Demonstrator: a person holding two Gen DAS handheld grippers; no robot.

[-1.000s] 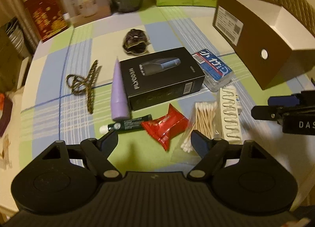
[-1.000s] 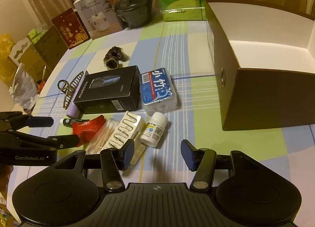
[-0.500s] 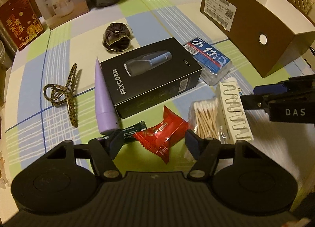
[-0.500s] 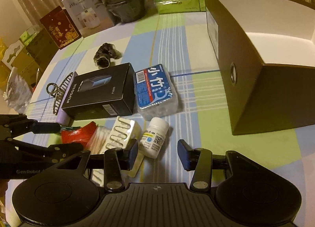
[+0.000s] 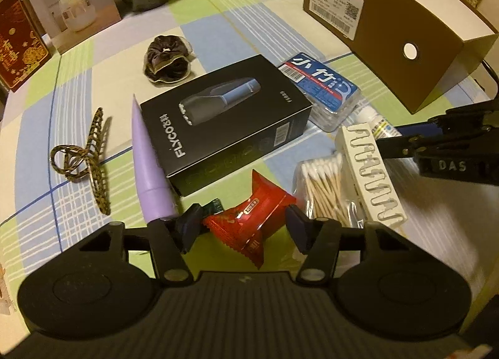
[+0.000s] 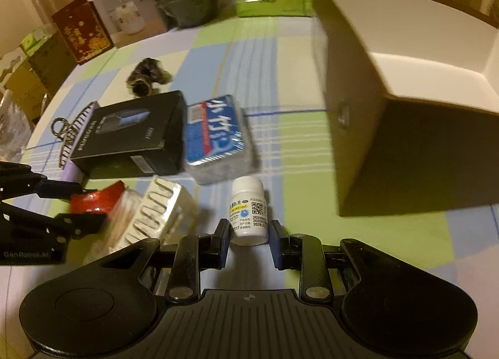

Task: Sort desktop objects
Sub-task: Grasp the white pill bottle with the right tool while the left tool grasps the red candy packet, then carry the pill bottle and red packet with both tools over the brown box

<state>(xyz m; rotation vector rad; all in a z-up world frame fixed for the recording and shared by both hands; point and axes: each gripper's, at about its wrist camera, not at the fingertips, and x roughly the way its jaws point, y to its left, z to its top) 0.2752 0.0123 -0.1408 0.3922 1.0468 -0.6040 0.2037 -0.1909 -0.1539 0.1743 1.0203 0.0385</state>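
Right wrist view: right tongs (image 6: 248, 242) clenched on white pill bottle (image 6: 248, 211); lifted straight up before swinging to the brown box (image 6: 405, 128) is advised. Left tongs (image 5: 240, 228), just closing, straddle red candy wrapper (image 5: 249, 222), not yet pinched.

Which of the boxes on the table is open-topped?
The big brown cardboard box at the right, its white inside showing. The black FLYCO box and the blue-labelled clear box are closed.

Both wrist views: close, steeply downward; share black box (image 5: 224, 122) cluster.
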